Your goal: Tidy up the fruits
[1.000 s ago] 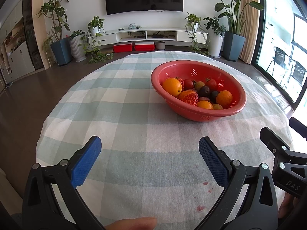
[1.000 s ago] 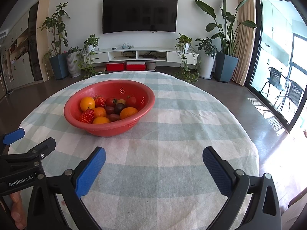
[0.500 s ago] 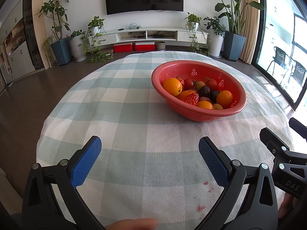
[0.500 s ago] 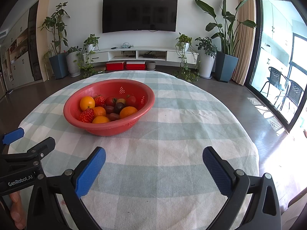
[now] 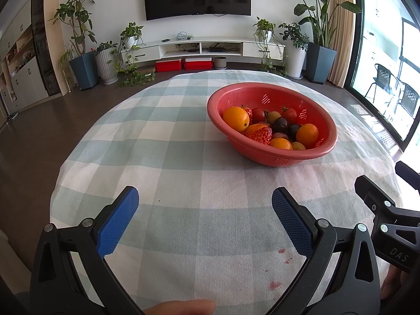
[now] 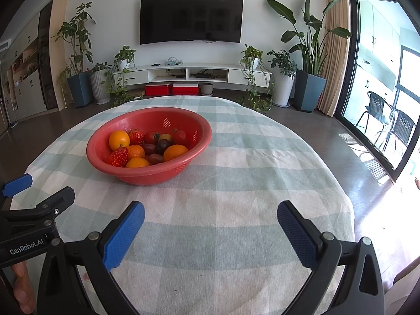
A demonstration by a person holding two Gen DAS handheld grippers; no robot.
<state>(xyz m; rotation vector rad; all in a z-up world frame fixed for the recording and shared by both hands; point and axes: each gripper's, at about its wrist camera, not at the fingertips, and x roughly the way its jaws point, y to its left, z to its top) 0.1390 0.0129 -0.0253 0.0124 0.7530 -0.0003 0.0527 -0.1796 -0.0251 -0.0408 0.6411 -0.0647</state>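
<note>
Checked in pale green and white, the cloth-covered surface (image 5: 162, 157) fills both views, with a dark television (image 6: 191, 17) on the wall beyond and potted plants (image 6: 309, 60) to either side of a low white shelf unit (image 6: 189, 72).

Ahead of the left claw (image 5: 204, 210) and off to its right stands a red colander bowl (image 5: 323, 152), well apart from the blue pads. It holds oranges (image 5: 235, 118), a strawberry (image 5: 261, 135), small red tomatoes (image 5: 258, 115) and dark plums (image 5: 280, 124). The left claw is spread wide with nothing between its pads, held low over the cloth. A few small red stains (image 5: 281, 250) mark the cloth just beside its right pad.

From the right claw (image 6: 210, 223), the same bowl (image 6: 202, 141) lies ahead and to the left, also well apart. This claw too gapes wide and holds nothing, low over bare cloth. The left claw shows at its far left edge, a person's fingers (image 6: 22, 288) wrapped beneath it.
</note>
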